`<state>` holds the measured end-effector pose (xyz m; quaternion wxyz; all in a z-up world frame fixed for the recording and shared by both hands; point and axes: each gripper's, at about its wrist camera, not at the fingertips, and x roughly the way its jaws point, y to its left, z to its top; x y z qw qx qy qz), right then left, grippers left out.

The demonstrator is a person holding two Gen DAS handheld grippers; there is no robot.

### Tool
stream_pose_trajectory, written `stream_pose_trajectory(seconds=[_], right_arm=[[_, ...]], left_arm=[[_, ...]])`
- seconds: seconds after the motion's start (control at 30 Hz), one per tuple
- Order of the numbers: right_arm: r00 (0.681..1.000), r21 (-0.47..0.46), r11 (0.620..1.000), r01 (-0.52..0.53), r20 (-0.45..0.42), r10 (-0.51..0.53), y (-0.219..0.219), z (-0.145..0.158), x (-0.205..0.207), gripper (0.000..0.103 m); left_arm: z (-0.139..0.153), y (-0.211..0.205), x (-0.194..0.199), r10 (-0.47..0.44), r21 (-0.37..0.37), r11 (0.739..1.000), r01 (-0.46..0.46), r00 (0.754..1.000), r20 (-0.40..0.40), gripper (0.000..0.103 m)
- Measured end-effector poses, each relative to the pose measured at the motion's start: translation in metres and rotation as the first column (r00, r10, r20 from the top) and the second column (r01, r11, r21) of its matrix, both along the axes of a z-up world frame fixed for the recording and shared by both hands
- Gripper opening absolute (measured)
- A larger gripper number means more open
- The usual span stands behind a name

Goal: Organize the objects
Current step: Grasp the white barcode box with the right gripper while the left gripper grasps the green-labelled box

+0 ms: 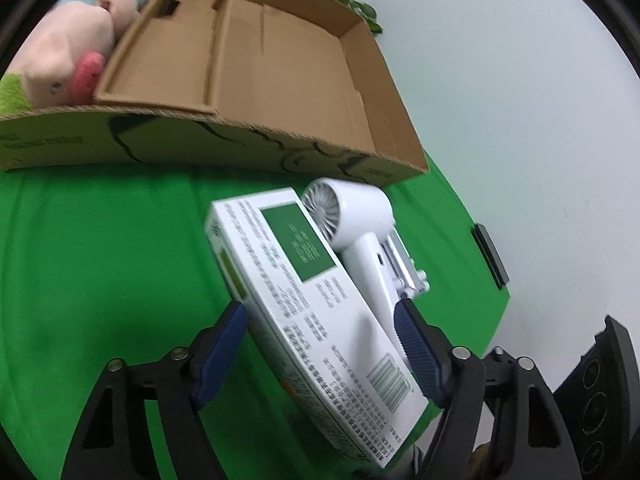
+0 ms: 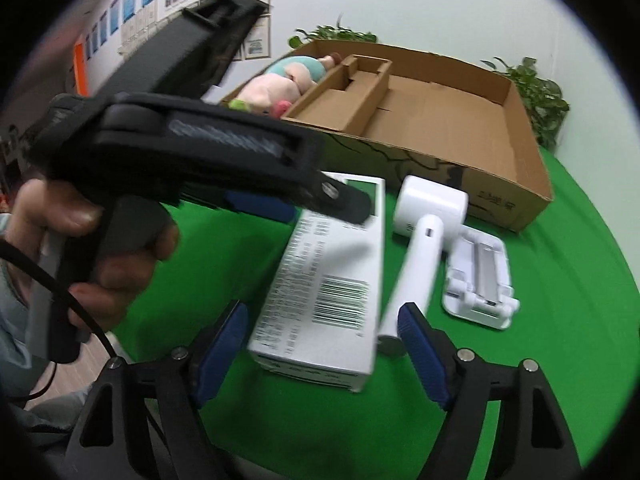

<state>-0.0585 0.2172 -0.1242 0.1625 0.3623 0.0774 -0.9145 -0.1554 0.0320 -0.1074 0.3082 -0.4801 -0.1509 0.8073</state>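
Note:
A white and green printed box lies on the green cloth, between the open fingers of my left gripper; the pads stand just off its sides. It also shows in the right wrist view, with my open, empty right gripper near its barcode end. A white handheld fan lies beside the box, also seen in the right wrist view. A white folding stand lies right of the fan. A large cardboard box stands behind, holding a pink plush toy.
The left gripper's body and the hand holding it fill the left of the right wrist view. A cardboard insert sits inside the cardboard box. Potted plants stand behind it. A black clamp sits on the cloth's right edge.

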Motion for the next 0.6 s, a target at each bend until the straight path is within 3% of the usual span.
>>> stream_pose_trajectory(seconds=[0.13,0.37,0.6], right_arm=[[0.997,-0.036,0.999,-0.011,0.071,0.013,-0.006,-0.011,-0.014,0.077],[0.987,-0.027,0.995,0.099,0.129,-0.094,0.018,-0.017,-0.022,0.062],[0.973,-0.155,0.975,0.157,0.196,-0.125,0.038,-0.012,-0.018,0.06]], left_arm=[[-0.006,0.007,-0.002,-0.026,-0.013,1.0,0.026,1.0,0.018,0.068],[-0.013,0.017,-0.005,-0.064,0.011,0.998,0.064,0.996,0.064,0.067],[-0.012,0.014,-0.004,-0.073,0.021,0.997,0.071,0.993,0.089,0.067]])
